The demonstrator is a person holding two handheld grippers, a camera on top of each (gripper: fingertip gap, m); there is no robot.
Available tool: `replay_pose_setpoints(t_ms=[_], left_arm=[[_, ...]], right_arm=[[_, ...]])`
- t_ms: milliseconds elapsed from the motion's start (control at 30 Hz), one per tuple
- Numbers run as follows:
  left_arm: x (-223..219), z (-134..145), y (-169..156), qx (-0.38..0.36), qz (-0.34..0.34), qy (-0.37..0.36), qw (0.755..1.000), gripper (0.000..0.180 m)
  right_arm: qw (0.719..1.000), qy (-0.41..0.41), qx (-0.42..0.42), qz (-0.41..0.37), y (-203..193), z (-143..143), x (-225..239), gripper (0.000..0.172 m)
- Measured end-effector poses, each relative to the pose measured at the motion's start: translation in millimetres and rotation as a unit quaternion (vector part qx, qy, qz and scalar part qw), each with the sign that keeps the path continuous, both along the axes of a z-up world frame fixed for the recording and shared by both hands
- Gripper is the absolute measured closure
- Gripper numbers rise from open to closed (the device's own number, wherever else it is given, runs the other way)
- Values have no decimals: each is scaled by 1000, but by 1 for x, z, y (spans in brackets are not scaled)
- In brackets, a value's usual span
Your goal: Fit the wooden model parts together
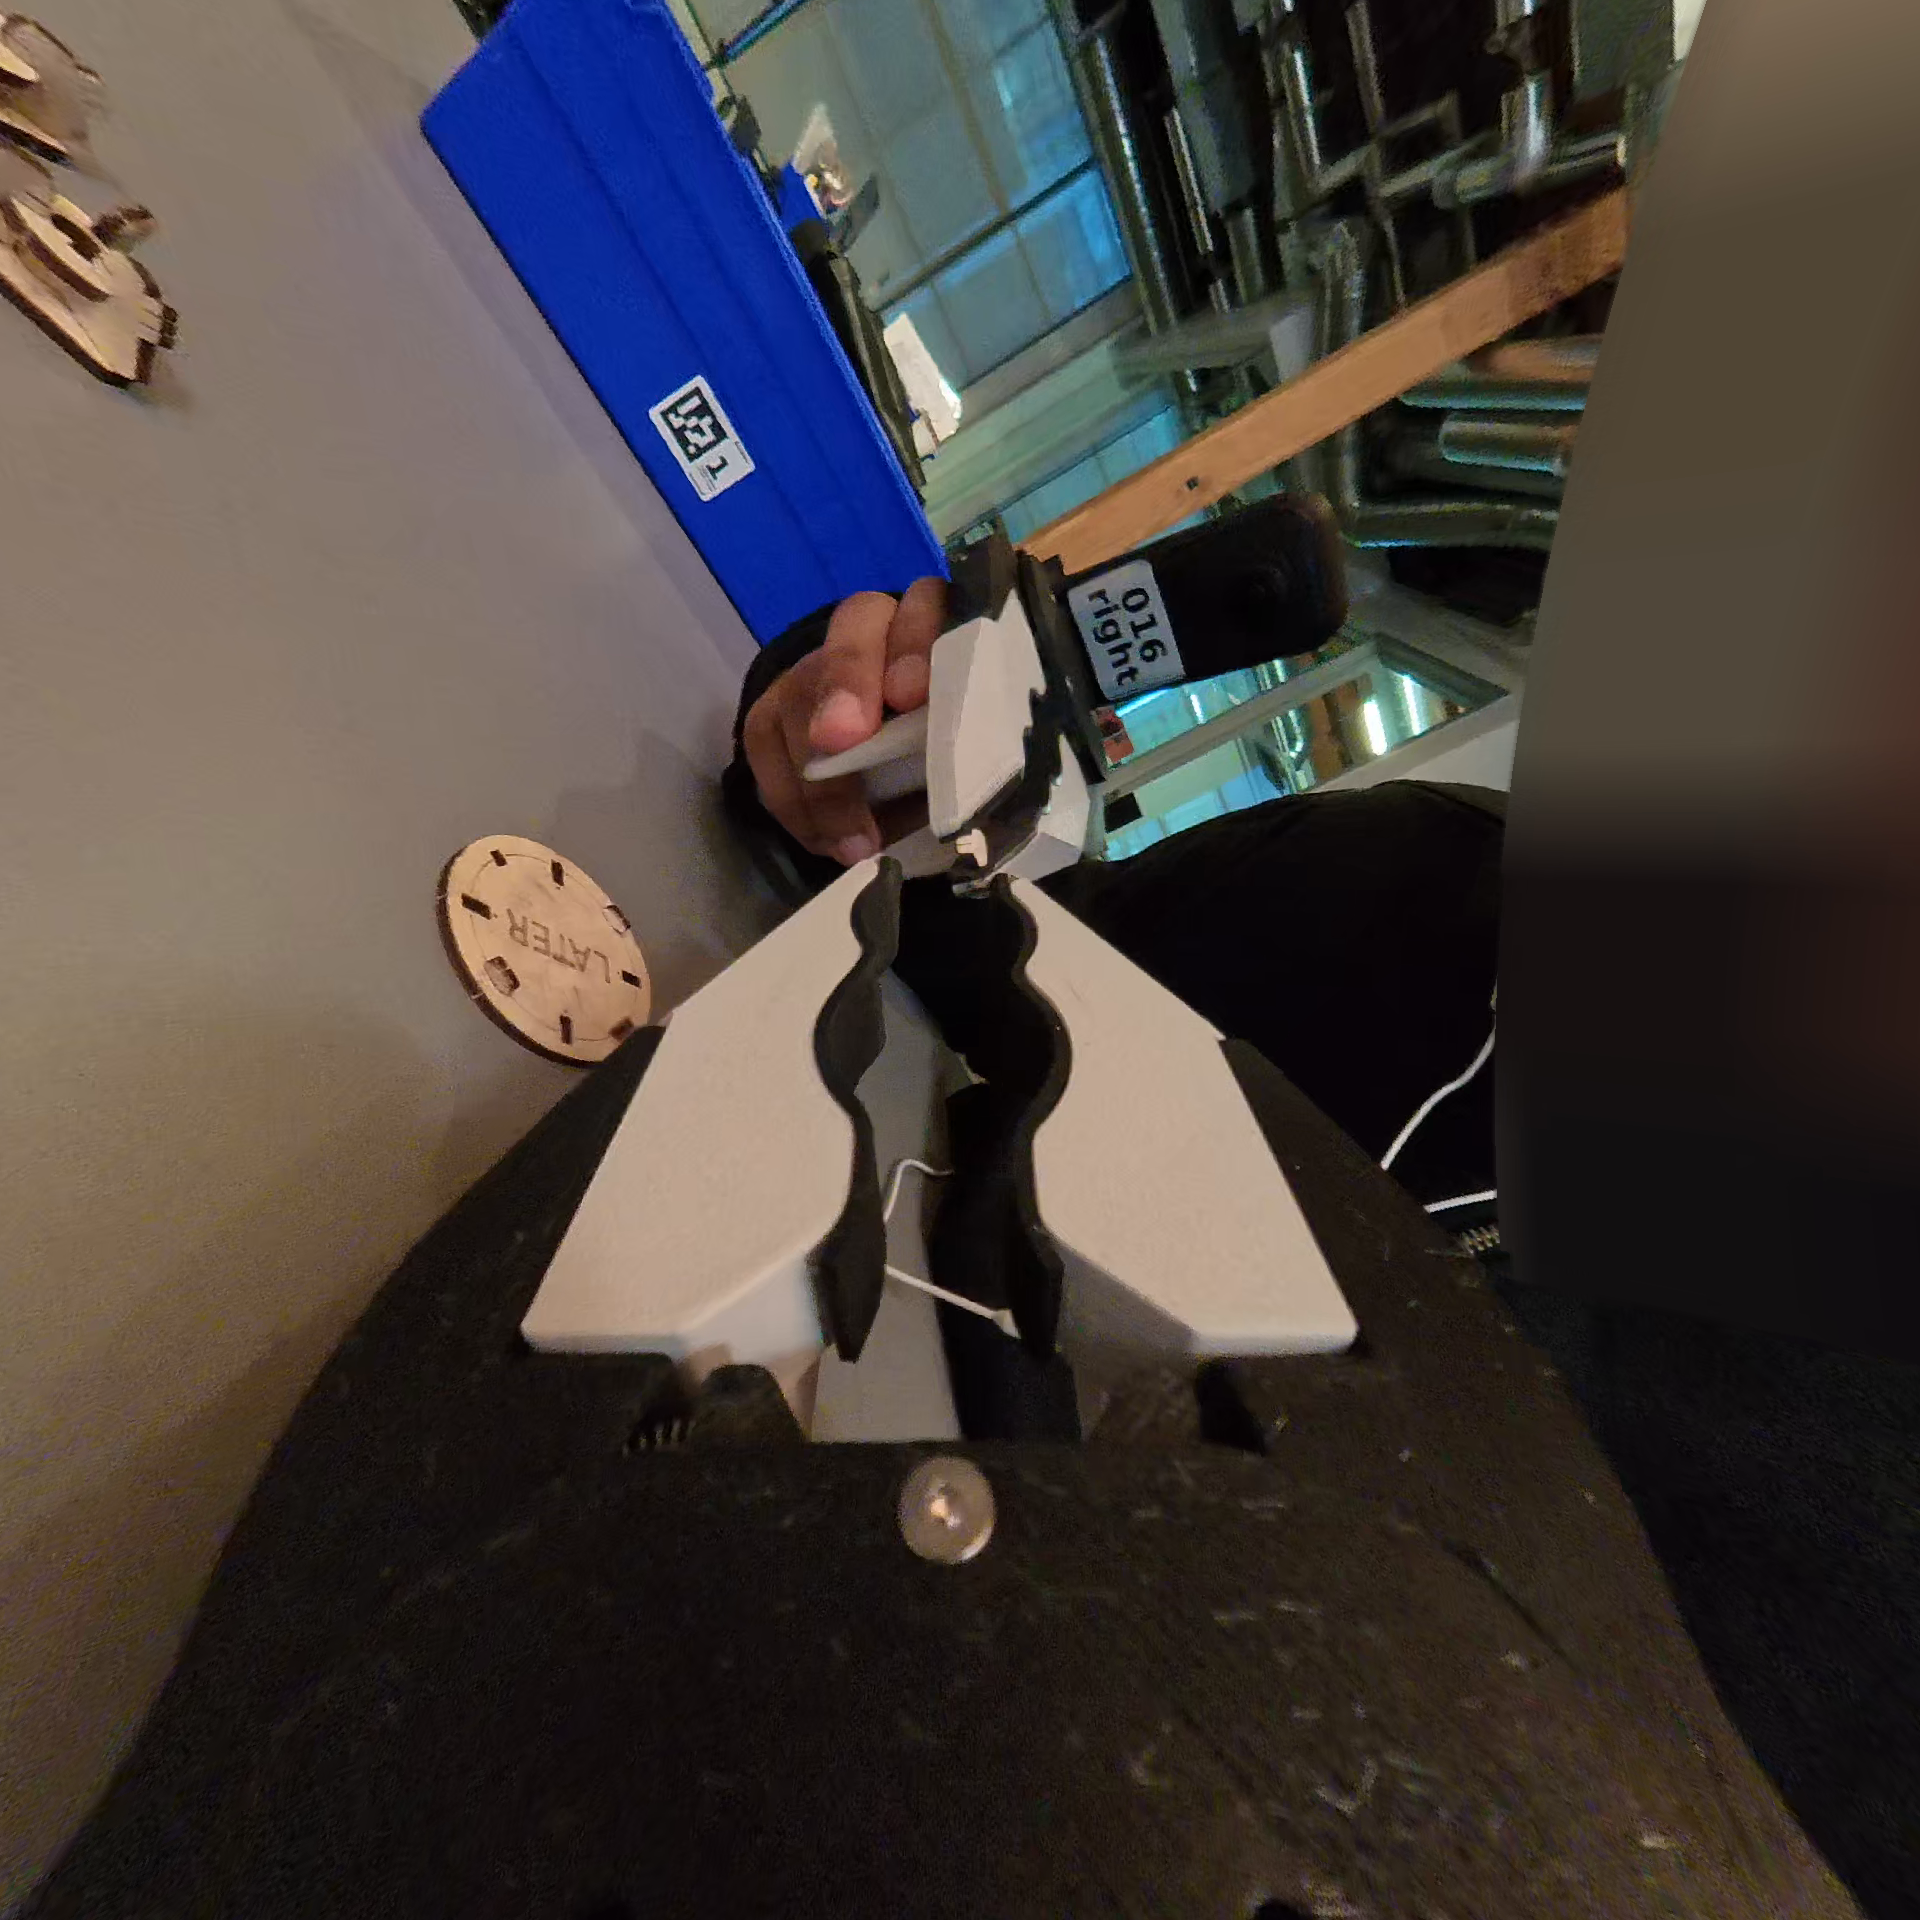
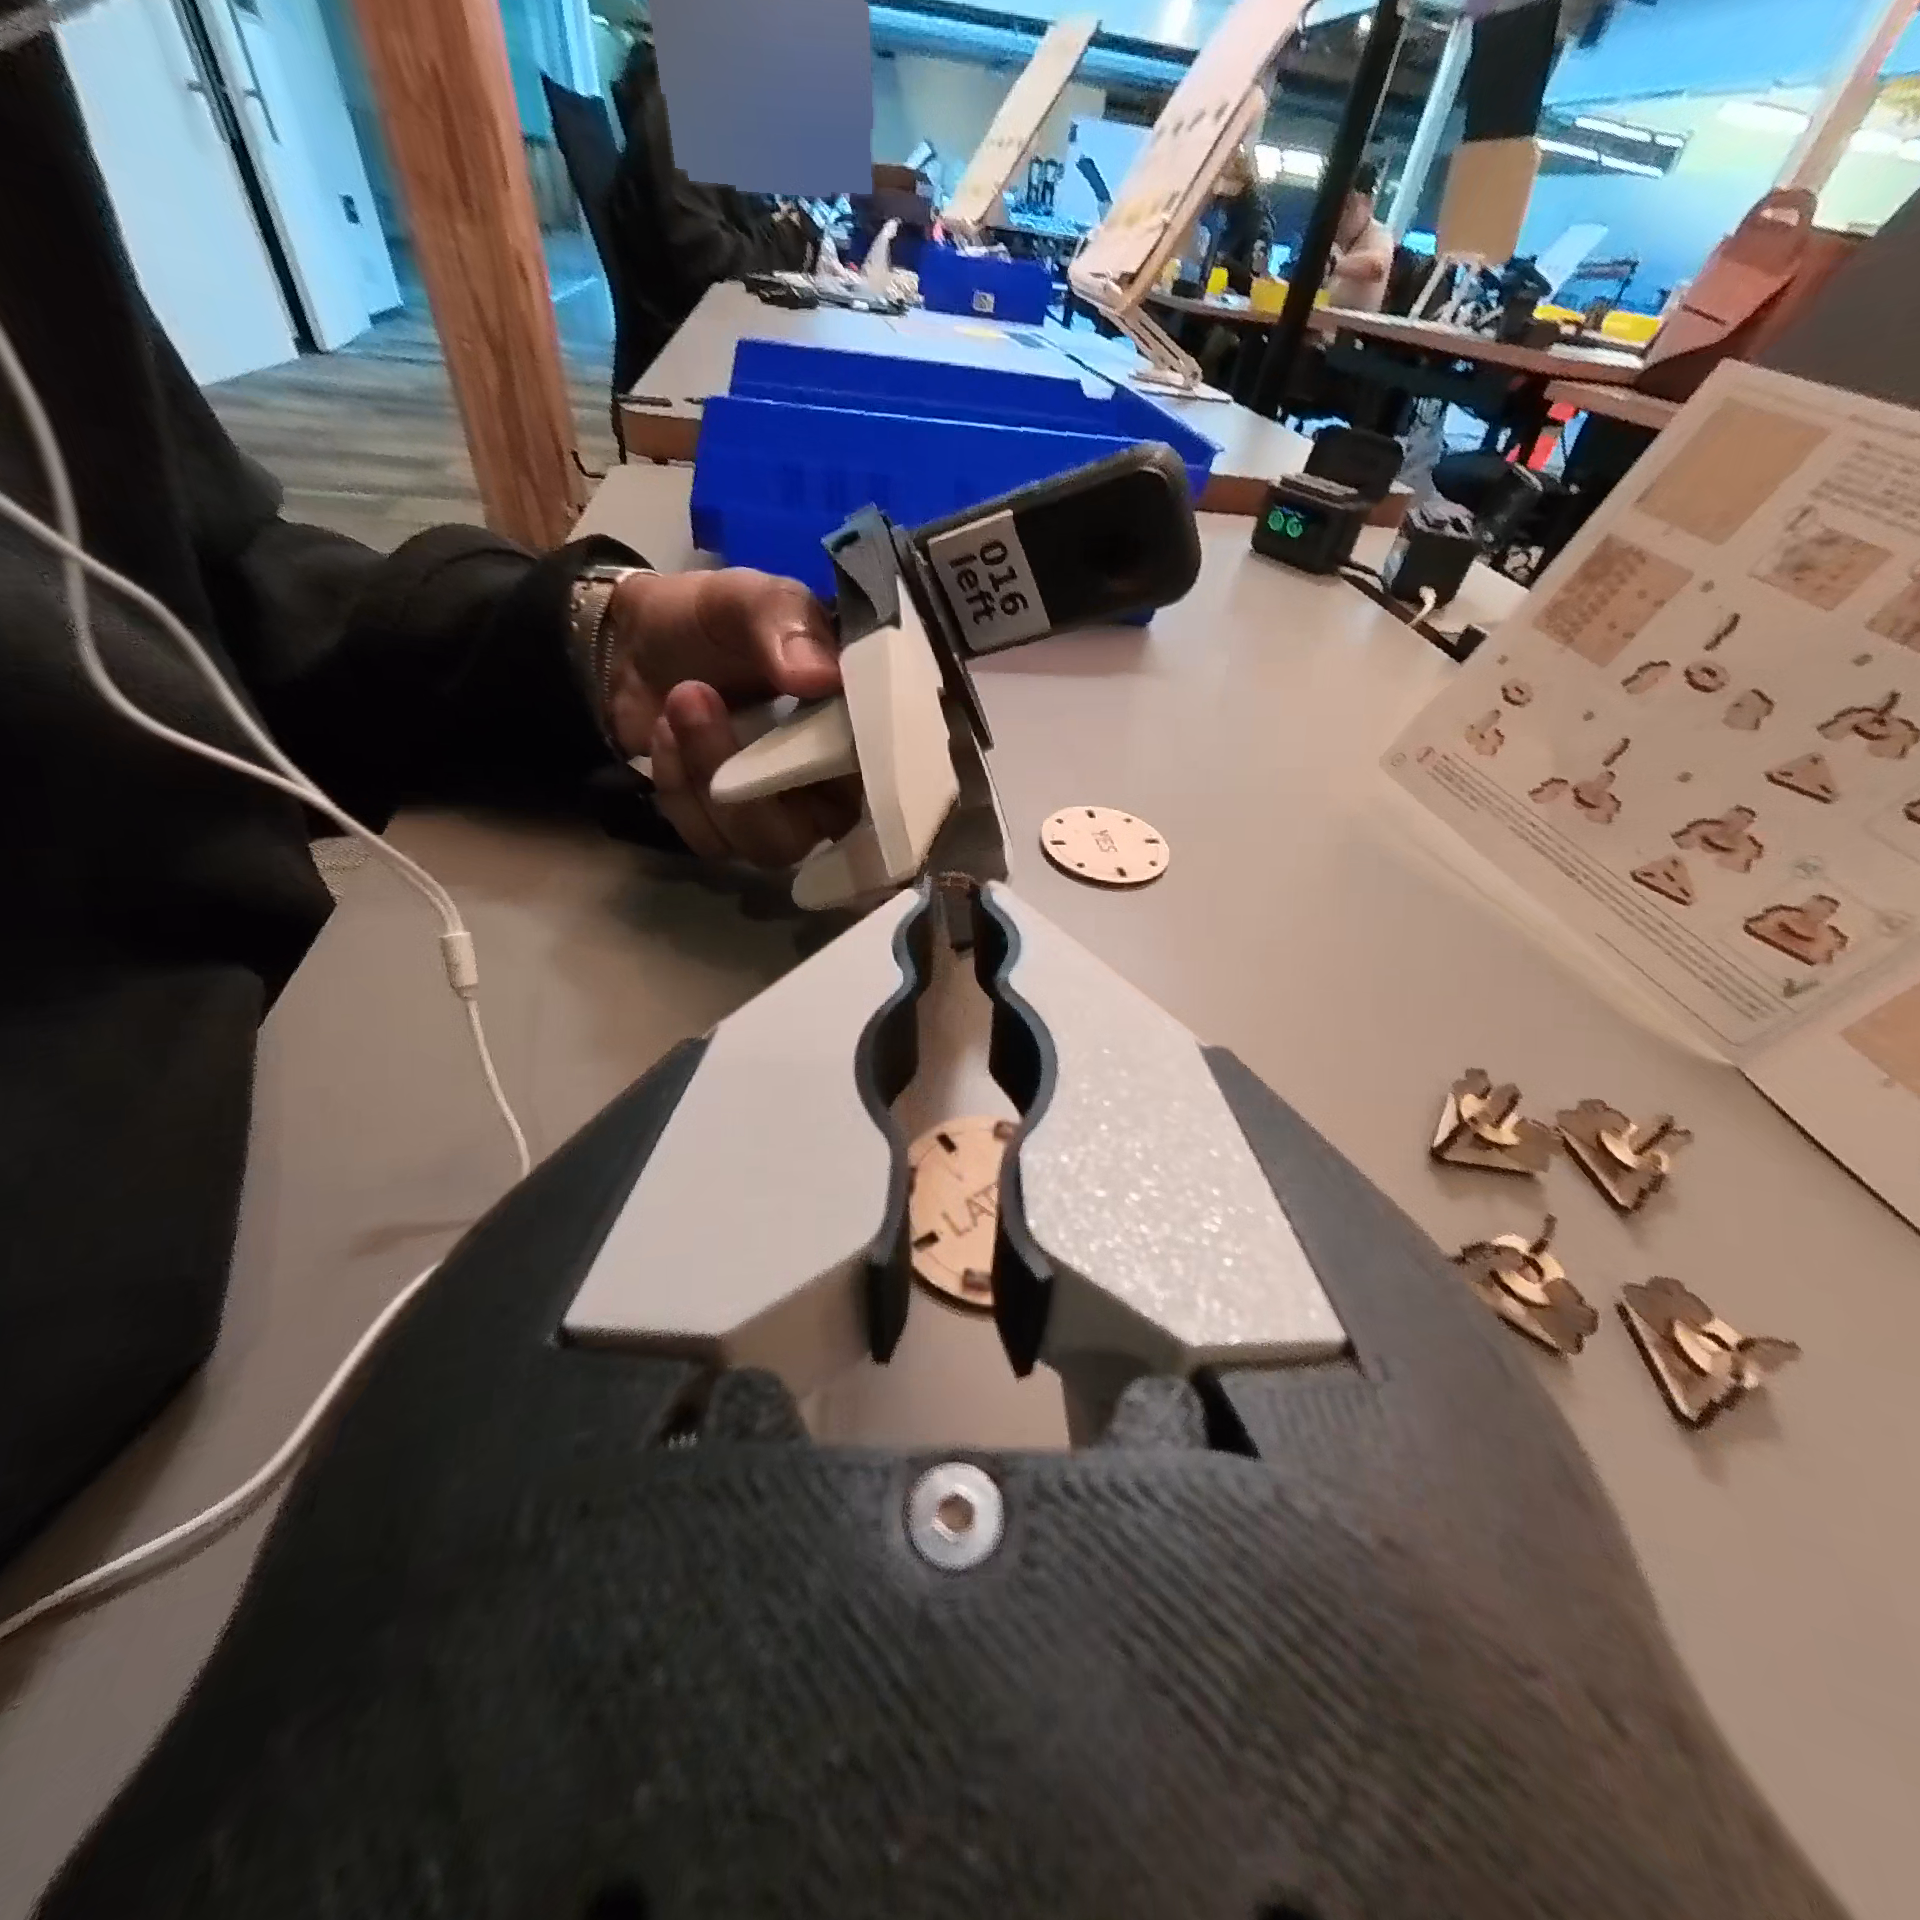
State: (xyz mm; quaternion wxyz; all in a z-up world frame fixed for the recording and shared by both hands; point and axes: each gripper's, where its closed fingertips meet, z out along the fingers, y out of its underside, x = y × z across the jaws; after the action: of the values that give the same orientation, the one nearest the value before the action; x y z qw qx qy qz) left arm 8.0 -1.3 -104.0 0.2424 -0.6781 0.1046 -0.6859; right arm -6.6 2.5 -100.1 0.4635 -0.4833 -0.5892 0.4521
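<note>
A small wooden piece [image 2: 951, 920], thin and dark-edged, sits pinched at the very tips of the right gripper [image 2: 953, 896], whose fingers are pressed nearly together on it. We hold it in the air above a grey table [image 2: 1299, 883], near the table's front edge.

The left gripper [image 1: 940, 878] points at the right one, so the two sets of tips almost meet. Its fingers stand a little spread, with nothing between them. In the left wrist view the right gripper's tips [image 1: 971, 868] show a small pale tab of the piece just beside our left fingertip [image 1: 1013, 894]; we cannot tell whether they touch.

On the table below lie two round wooden discs with slots around the rim: one [image 2: 961, 1216] seen between the right fingers, another [image 2: 1104, 845] farther off. To the right are four small assembled wooden parts [image 2: 1600, 1236] and an instruction sheet [image 2: 1662, 717] with drawings. A blue bin [image 2: 935, 436] stands behind the grippers. A white cable [image 2: 457, 956] runs across a dark sleeve [image 2: 395, 644] on the left.
</note>
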Motion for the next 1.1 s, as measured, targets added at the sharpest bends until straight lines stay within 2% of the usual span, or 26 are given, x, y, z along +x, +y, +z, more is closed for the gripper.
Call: replay_pose_setpoints(t_ms=[233, 633, 767, 1100], left_arm=[[2, 8, -7, -6, -24, -33, 999, 164], [0, 7, -4, -14, -19, -35, 999, 169], [0, 4, -3, -18, -18, -30, 999, 177], [-1, 4, -4, -24, -21, -33, 999, 177]], right_arm=[[1000, 2, 16, 9, -4, -1, -1, 167], [999, -7, 47, 5, -4, -3, 1, 167], [999, -6, 46, 8, -5, -3, 1, 167], [999, -8, 54, 5, -5, -3, 1, 167]])
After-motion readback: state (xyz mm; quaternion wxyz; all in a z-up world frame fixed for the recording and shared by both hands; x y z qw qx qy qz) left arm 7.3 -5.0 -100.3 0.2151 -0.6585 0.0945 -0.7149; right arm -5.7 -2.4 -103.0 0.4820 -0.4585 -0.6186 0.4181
